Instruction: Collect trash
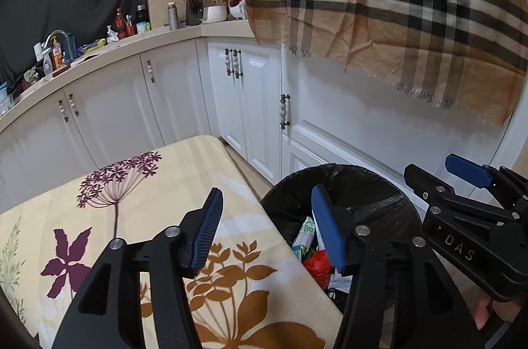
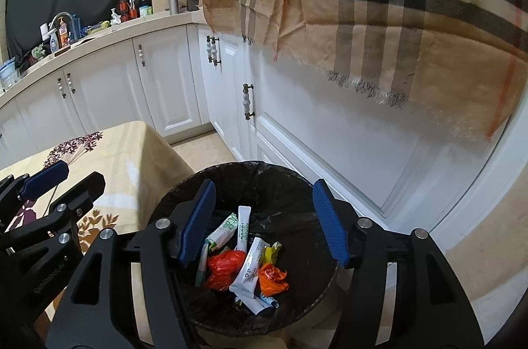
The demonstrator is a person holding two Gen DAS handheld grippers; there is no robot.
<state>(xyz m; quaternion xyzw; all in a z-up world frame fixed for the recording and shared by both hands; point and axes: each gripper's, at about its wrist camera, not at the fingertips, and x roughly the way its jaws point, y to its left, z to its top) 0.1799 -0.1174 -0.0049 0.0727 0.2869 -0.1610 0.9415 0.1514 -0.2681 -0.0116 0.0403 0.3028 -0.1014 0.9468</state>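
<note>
Your left gripper [image 1: 267, 230] and right gripper [image 2: 264, 223]: jaws open, empty. Bin [image 2: 184, 193] contents partly hidden; two red-orange wrappers [image 2: 224, 266] countable.

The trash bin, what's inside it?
The trash bin holds white tubes, a red bag, an orange bag and a yellow wrapper. Anything beneath that pile is hidden.

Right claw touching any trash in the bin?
Apart. The right wrist view shows the right claw open above the bin, its pads clear of the white tube and wrappers below.
</note>
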